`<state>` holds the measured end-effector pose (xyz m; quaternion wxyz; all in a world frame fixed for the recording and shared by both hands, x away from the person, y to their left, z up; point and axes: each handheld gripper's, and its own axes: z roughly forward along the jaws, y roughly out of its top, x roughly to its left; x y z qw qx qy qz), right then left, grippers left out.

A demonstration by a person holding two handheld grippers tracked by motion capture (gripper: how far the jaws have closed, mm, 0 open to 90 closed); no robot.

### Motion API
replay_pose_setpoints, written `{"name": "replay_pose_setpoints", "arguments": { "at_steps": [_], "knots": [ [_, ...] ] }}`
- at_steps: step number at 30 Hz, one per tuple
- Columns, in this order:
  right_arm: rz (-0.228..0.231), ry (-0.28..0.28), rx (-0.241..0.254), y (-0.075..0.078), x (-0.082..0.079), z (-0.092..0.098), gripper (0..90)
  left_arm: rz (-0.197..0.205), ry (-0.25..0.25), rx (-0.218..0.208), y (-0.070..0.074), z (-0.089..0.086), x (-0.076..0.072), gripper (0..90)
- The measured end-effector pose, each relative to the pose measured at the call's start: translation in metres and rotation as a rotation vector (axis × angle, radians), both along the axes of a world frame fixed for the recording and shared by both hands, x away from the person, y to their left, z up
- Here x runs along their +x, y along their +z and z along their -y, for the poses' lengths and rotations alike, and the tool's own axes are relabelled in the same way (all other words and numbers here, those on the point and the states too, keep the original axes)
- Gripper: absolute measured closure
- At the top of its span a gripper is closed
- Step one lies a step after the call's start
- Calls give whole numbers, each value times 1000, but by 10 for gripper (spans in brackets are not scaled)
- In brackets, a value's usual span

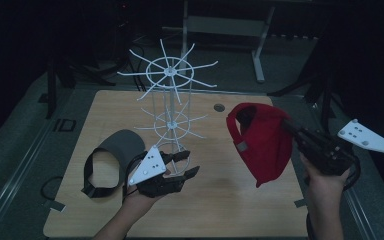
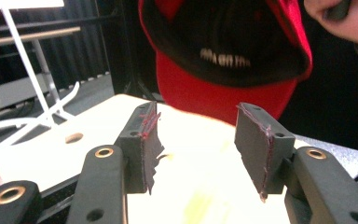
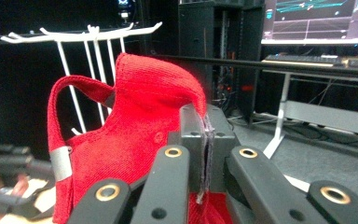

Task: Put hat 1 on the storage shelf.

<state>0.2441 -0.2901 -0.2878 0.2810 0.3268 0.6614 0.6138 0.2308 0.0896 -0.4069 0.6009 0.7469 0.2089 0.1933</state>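
place: lab | signs: monitor (image 3: pixel 318 21); equipment racks (image 3: pixel 214 56); wooden table (image 1: pixel 220 200); dark room

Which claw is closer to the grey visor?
Left. The left claw hovers just beside the grey visor, jaws open. The right claw is across the table, holding the red cap.

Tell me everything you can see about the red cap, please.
The red cap looks like knitted fabric, with a dark inner lining and a rear strap carrying a grey tab. The right hand-held gripper holds it above the wooden table, jaws shut on its fabric. It hangs with its opening facing the left hand-held gripper, which does not touch it.
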Motion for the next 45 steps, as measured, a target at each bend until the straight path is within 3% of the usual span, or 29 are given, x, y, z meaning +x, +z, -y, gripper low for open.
{"name": "replay_pose_setpoints", "arguments": {
  "at_steps": [10, 19, 23, 32, 45],
  "knots": [
    [36, -14, 27, 31, 16, -13, 885, -67, 13, 13, -36, -14, -6, 503],
    [42, -12, 34, 45, 31, -33, 885, -144, 29, 59, -88, -22, -10, 501],
    [37, -9, 33, 48, 38, -43, 885, -151, 48, 63, -100, -26, -11, 501],
    [11, -3, -9, 37, 47, -57, 884, -169, 98, 69, -118, -38, -13, 500],
    [-29, 60, -34, 2, 49, -54, 881, -186, 102, 75, -126, -46, -13, 502]
  ]
}}
